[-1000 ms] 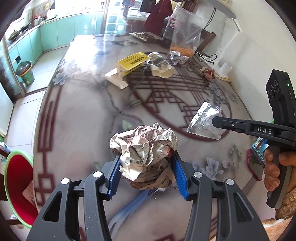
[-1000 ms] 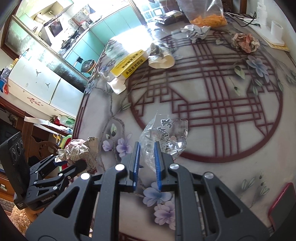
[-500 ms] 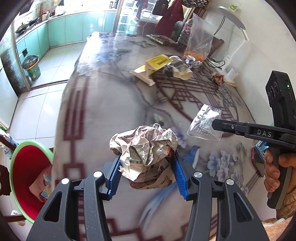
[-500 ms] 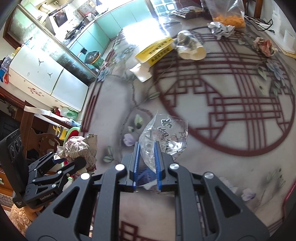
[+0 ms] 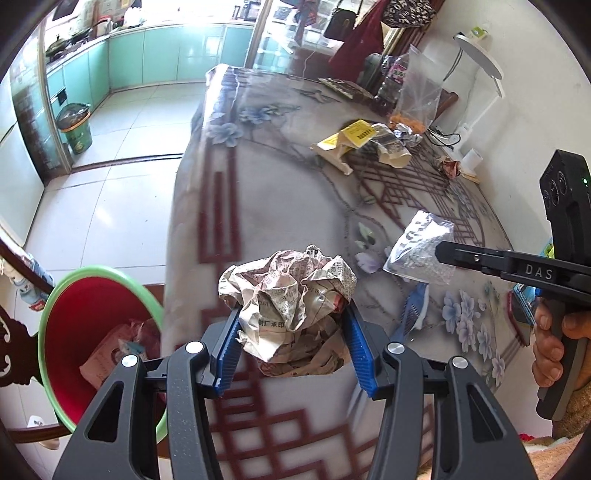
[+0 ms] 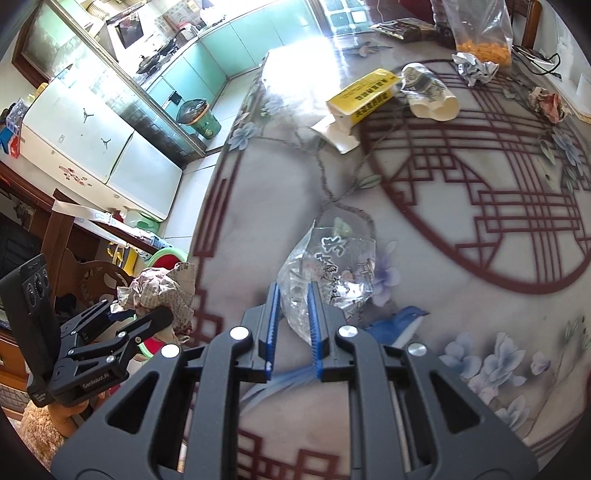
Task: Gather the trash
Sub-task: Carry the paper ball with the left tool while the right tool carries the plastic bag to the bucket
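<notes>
My left gripper (image 5: 291, 314) is shut on a crumpled newspaper ball (image 5: 291, 291) and holds it above the table's left edge, to the right of a red bin with a green rim (image 5: 74, 332) on the floor. My right gripper (image 6: 293, 291) is shut on a clear plastic wrapper (image 6: 328, 273) and holds it above the table; the wrapper also shows in the left wrist view (image 5: 419, 251). The newspaper ball and left gripper (image 6: 147, 306) show at the left of the right wrist view.
More trash lies farther across the patterned table (image 6: 461, 229): a yellow box (image 6: 365, 96), a paper cup (image 6: 428, 96), crumpled foil (image 6: 474, 66), a reddish wad (image 6: 548, 105). A bag of orange snacks (image 6: 480, 33) stands at the back. A phone (image 5: 519, 314) lies by the right hand.
Both grippers have moved left toward the table's edge with their loads. The red bin now shows larger and closer beside the left gripper.
</notes>
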Tool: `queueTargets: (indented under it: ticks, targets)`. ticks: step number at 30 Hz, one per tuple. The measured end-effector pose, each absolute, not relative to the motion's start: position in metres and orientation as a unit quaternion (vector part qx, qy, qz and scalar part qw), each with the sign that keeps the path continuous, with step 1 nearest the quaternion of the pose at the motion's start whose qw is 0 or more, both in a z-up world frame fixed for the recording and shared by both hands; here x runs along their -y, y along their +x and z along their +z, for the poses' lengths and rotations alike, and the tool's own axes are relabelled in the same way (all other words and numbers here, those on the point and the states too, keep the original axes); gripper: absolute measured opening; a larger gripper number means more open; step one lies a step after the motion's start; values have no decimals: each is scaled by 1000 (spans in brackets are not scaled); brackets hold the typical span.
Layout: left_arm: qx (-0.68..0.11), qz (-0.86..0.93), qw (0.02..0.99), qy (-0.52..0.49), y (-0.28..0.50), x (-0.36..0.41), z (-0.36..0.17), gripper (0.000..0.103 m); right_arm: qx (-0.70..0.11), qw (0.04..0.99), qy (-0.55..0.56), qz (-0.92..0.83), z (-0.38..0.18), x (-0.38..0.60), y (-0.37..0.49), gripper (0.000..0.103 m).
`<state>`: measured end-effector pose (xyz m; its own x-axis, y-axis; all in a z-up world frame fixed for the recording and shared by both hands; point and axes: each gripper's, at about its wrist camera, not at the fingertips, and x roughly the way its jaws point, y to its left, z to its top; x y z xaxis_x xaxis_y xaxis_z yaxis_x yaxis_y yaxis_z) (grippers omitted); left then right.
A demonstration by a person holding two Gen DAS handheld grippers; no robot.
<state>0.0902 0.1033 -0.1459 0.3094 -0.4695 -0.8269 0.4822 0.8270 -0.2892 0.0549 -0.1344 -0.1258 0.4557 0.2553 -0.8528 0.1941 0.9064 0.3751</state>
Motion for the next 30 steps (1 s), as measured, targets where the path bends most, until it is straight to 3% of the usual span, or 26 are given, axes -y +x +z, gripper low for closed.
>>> queueTargets:
  ticks: [30]
  targets:
    - [-520,-179,834,-45,105,-248,-170,49,-521,836,124,119,-100,-6,101,15]
